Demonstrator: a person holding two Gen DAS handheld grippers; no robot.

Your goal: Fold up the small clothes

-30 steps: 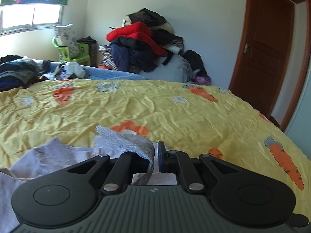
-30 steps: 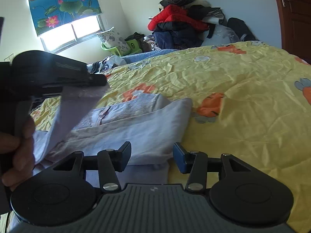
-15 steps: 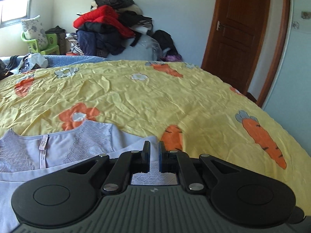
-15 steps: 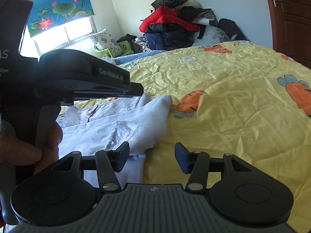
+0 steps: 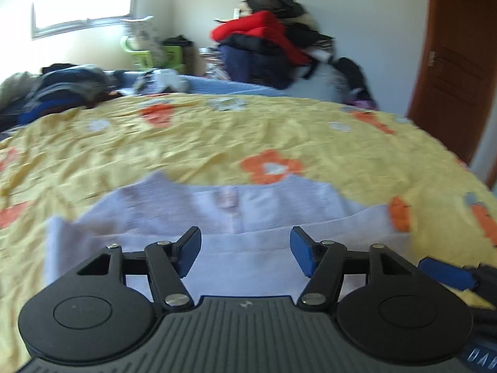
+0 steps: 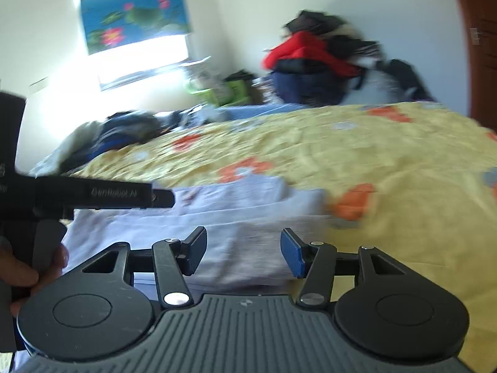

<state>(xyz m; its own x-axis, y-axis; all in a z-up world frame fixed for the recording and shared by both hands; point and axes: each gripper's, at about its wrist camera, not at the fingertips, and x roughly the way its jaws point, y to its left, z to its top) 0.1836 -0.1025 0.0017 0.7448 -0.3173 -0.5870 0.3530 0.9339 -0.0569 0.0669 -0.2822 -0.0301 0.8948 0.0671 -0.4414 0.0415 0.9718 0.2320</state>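
lilac garment [image 5: 248, 217] lies on yellow bedspread [image 5: 217, 143], both tools [image 5: 245, 253] [image 6: 243, 253] spread.

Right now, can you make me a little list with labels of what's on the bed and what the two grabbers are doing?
surface: yellow bedspread with orange flowers and carrots
garment: pale lilac top, lying flat, lower part folded up over it
left gripper: open, holding nothing, above the top
right gripper: open, holding nothing, over the top's edge
background: clothes pile by the wall, brown door, window
sharpness: both views blurred
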